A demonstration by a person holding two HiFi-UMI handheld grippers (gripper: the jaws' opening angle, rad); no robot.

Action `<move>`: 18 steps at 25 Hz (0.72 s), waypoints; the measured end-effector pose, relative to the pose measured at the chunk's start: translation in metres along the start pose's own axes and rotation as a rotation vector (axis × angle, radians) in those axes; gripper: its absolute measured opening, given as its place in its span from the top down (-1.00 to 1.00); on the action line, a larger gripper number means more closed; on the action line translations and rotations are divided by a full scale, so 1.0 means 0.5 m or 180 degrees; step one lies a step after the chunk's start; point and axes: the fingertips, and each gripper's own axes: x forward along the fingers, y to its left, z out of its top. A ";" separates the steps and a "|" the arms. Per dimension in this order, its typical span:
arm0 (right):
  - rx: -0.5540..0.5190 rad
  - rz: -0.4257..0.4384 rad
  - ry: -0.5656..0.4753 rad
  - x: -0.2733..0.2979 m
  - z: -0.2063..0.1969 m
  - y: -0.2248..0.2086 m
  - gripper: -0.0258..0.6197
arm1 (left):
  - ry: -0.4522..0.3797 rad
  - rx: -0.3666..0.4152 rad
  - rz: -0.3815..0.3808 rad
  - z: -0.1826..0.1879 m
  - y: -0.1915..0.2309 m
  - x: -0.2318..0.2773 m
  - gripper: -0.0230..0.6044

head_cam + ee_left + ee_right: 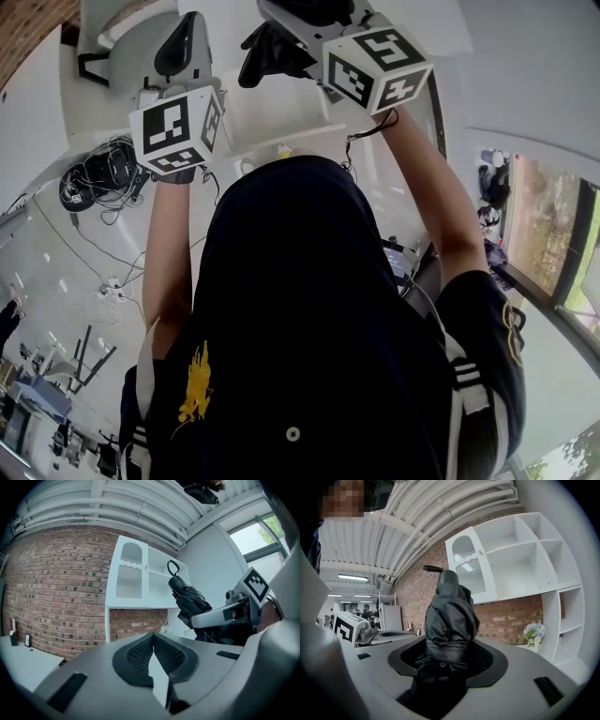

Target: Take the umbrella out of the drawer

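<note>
The folded black umbrella (450,616) is gripped by the right gripper (451,657). Its jaws are closed on the lower, wrapped part of the umbrella, low in the centre of the right gripper view. The umbrella's rounded end with its strap loop is pointed upward, toward the middle of the frame. In the left gripper view the umbrella is seen right of centre, in front of the white shelf cabinet (136,573). The left gripper (153,645) is empty, its pads pressed together with nothing between them. No drawer can be made out in any view, so the umbrella is judged to be already clear of it. The step is best finished if the bunched fabric, which may slip, is held firmly. The umbrella should be carried upright and away from the cabinet, with the left gripper held aside.
</note>
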 end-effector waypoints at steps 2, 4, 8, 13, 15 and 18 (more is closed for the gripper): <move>-0.0003 0.0036 -0.0016 0.006 0.005 0.006 0.09 | -0.0022 0.0013 0.0012 0.007 0.005 0.004 0.86; -0.0009 0.0067 -0.0030 0.011 0.010 0.009 0.09 | -0.0046 0.0009 0.0033 0.013 0.008 0.008 0.86; -0.0033 0.0083 -0.0043 0.007 0.018 0.012 0.09 | -0.0088 0.0022 0.0031 0.025 -0.001 0.009 0.86; -0.0076 0.0121 -0.0084 0.008 0.032 0.021 0.09 | -0.0116 0.0039 0.0050 0.039 0.004 0.002 0.86; -0.0093 0.0118 -0.0090 0.007 0.036 0.023 0.09 | -0.0127 0.0038 0.0057 0.041 0.006 0.000 0.86; -0.0106 0.0121 -0.0099 0.008 0.038 0.028 0.09 | -0.0147 0.0039 0.0074 0.043 0.014 -0.003 0.86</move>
